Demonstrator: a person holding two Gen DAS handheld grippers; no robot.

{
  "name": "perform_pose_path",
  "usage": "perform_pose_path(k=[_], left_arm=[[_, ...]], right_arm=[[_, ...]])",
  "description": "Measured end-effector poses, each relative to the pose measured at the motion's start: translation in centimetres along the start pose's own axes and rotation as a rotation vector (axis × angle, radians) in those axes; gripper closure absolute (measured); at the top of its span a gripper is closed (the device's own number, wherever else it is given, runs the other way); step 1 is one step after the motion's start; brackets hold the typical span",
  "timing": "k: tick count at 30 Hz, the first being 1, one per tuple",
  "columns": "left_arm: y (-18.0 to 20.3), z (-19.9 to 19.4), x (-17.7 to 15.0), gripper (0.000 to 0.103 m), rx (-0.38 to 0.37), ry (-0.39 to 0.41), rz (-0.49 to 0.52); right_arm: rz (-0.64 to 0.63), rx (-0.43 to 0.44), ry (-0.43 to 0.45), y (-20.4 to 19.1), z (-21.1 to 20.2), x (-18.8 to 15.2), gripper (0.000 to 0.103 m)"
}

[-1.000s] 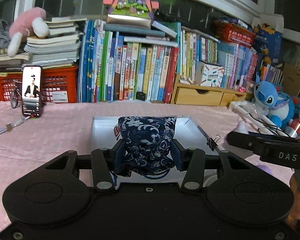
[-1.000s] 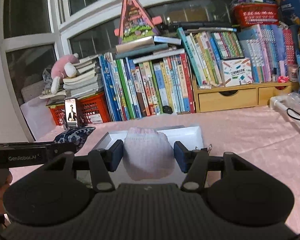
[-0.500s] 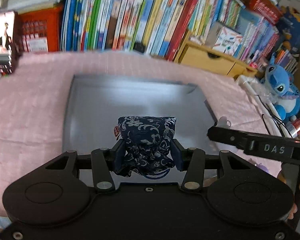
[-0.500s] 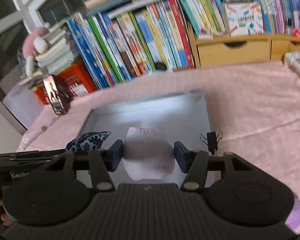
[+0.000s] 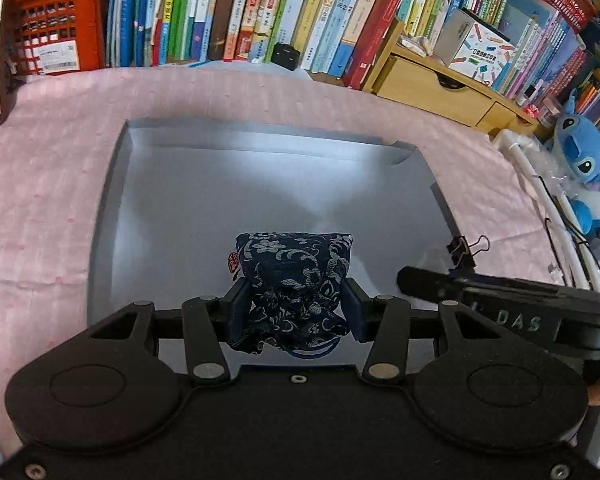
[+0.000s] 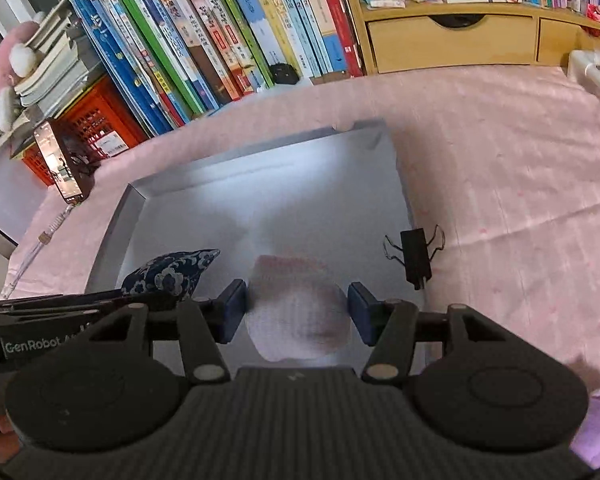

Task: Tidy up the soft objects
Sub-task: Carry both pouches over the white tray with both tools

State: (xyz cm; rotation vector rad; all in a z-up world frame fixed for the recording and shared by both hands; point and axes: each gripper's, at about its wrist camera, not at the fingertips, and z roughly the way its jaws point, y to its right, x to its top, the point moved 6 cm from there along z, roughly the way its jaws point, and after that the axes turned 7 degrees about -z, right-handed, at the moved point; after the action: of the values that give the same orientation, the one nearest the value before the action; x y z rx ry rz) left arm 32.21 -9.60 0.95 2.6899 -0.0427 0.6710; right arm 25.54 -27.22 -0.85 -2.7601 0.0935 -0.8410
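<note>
Navy brocade is bunching between the pads of the left gripper, which is clenching a floral pouch and holding it over the near part of the grey tray. Beside it, the right gripper is hanging over the same tray with a pale knitted bundle between its fingers; the pads are sitting right at the bundle's sides, so I am reading that as a light grasp, though whether they are really biting is hard to say. Both loads are sitting above the tray floor, and neither is looking set down yet.

What could spoil this? First, the two tools are crowding each other: in the left view the right tool's black body is crossing just beside the left fingers, so a careless tilt is risking a knock that shakes a load loose. Second, the knitted bundle is looking loosely held and could be slipping out early, landing skewed or on top of the pouch's spot. Third, the binder clip is gripping the tray's right edge close to the right gripper, so a finger coming down there could be catching on its wire handles. Finally, the pouch's loose hem is dangling under the left pads and might be snagging on release, dragging the pouch back off the tray onto the pink cloth.
</note>
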Motion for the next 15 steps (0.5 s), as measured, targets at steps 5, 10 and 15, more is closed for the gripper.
perform_pose_path(k=[5, 10, 15], left_arm=[[1.0, 0.3, 0.8, 0.057, -0.003, 0.011, 0.017], [1.7, 0.2, 1.5, 0.057, 0.007, 0.035, 0.038], [3.0, -1.4, 2.7, 0.056, -0.062, 0.108, 0.053]], right_arm=[[-0.003, -0.006, -0.009, -0.1, 0.4, 0.2, 0.042], [0.002, -0.007, -0.014, 0.1, 0.6, 0.3, 0.041], [0.006, -0.004, -0.016, 0.2, 0.8, 0.2, 0.041]])
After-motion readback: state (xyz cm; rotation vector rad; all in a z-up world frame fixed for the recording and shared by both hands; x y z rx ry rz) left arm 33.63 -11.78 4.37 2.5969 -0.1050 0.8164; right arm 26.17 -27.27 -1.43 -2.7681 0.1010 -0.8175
